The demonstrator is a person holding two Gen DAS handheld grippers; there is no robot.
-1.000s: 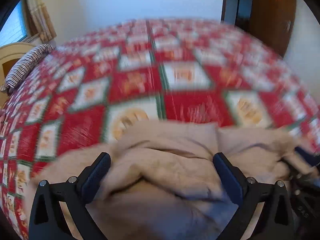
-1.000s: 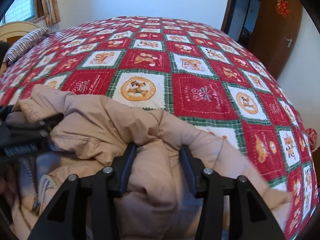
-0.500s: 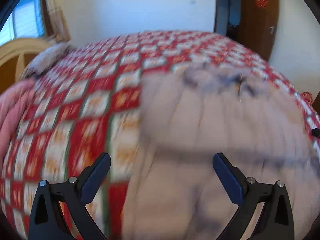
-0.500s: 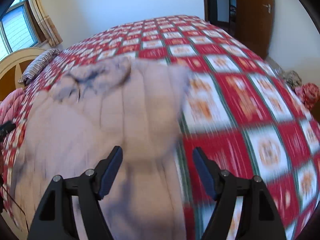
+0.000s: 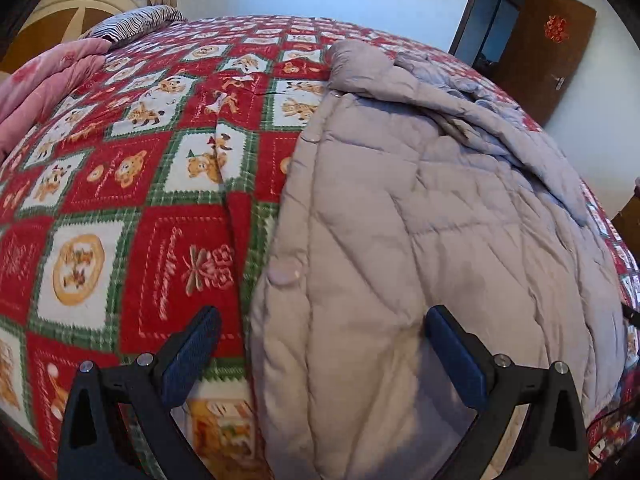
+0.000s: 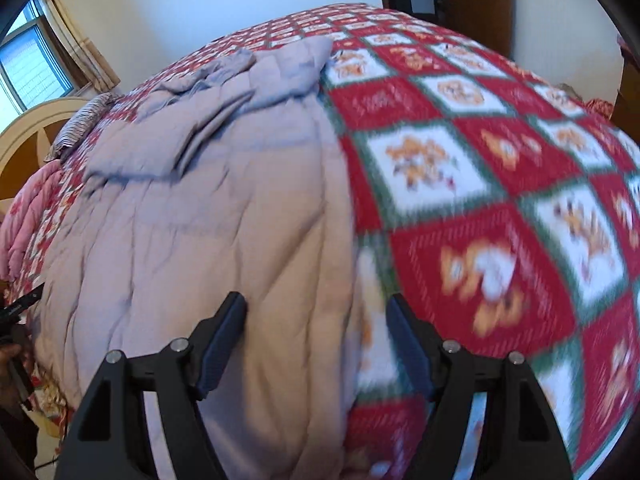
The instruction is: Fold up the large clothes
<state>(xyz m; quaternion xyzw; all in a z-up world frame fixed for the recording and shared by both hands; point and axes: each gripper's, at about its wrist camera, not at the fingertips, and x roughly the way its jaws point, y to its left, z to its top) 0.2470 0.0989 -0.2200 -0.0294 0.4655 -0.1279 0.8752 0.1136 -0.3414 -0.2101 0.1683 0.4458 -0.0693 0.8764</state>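
Note:
A large beige quilted padded coat [image 5: 420, 232] lies spread flat on the bed, its hood bunched at the far end. It also shows in the right wrist view [image 6: 208, 232]. My left gripper [image 5: 320, 344] is open and hovers over the coat's near left edge, holding nothing. My right gripper [image 6: 316, 332] is open over the coat's near right edge, also empty. The coat's near hem runs out of view below both grippers.
The bed has a red, green and white patchwork bedspread [image 5: 120, 184] [image 6: 500, 184]. A pink quilt [image 5: 44, 84] and a striped pillow [image 5: 136, 26] lie by the headboard at the left. A brown door [image 5: 536, 44] stands beyond the bed.
The coat was bunched in a heap with my right gripper shut on it. It was flung out flat over the bed, and the right gripper has opened and let go.

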